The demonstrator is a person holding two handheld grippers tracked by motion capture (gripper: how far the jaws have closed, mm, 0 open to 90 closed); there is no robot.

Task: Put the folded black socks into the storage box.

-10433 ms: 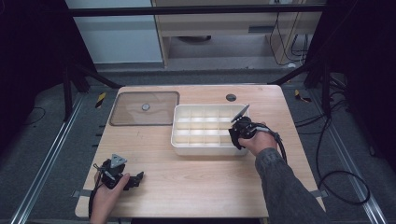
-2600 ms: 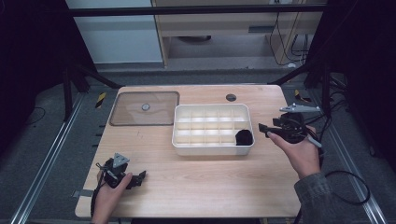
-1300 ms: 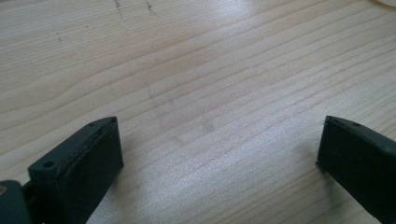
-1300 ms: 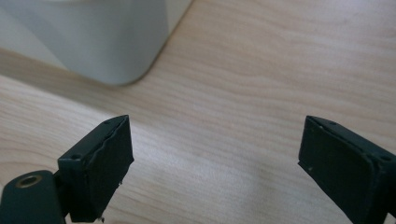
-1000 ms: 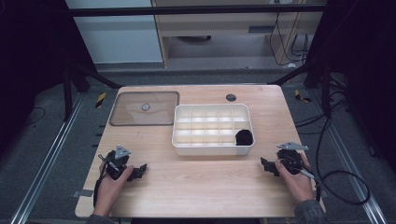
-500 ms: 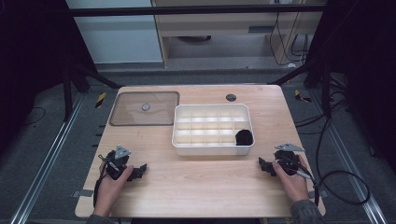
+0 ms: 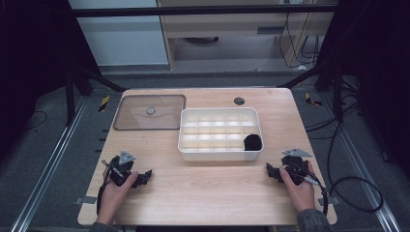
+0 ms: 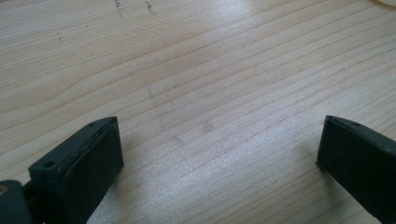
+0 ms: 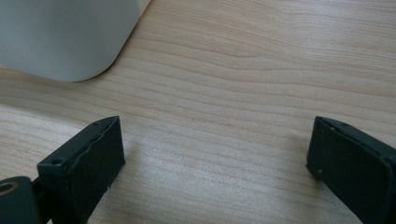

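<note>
While no brand, label or writing can be read anywhere, the white plastic divided tray (image 7: 221, 153) sits at the middle of the pale wooden tabletop (image 7: 208, 193), with a small black object (image 7: 252, 142) in its near-right compartment. Beyond the tray's left end lies a clear brownish flat lid (image 7: 150, 112), and beyond its far-right corner a small dark round disc (image 7: 239, 101). Nearer than the tray, the left gripper (image 8: 219, 158) to its left and the right gripper (image 9: 215, 154) to its right rest low over bare wood, each with jaws wide apart and nothing between them.
</note>
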